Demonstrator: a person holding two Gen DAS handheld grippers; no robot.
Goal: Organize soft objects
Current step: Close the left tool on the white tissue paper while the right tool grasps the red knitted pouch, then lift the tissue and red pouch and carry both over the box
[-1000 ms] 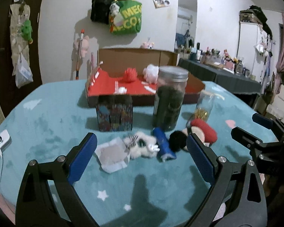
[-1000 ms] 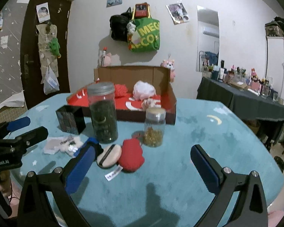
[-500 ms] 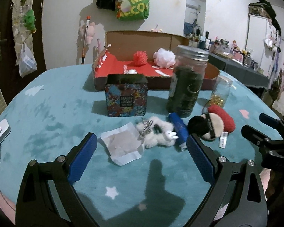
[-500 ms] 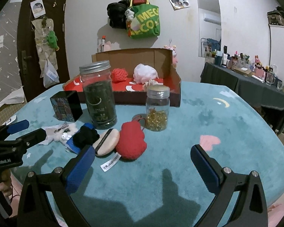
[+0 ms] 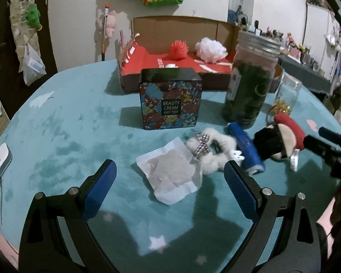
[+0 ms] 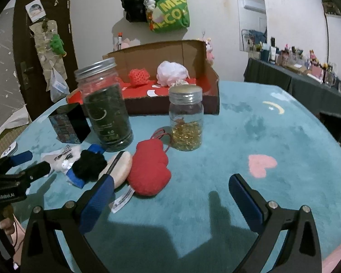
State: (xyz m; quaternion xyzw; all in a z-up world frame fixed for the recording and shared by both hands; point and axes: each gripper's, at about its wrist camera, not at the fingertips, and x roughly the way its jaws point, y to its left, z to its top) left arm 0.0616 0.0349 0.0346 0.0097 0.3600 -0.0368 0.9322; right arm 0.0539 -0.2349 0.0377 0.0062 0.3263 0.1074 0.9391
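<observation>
Both grippers, left gripper (image 5: 169, 179) and right gripper (image 6: 170, 193), are held spread and empty above the worktop (image 6: 272, 136), positioned for soft toys such as the red plush (image 6: 151, 170).

A soft teal tabletop (image 6: 272, 136) with a pink heart stands before a white wall (image 6: 216, 18) with a green cloth bag (image 6: 170, 11), a dark brown door (image 6: 22, 45) and a dark cluttered side table (image 6: 307, 84).
</observation>
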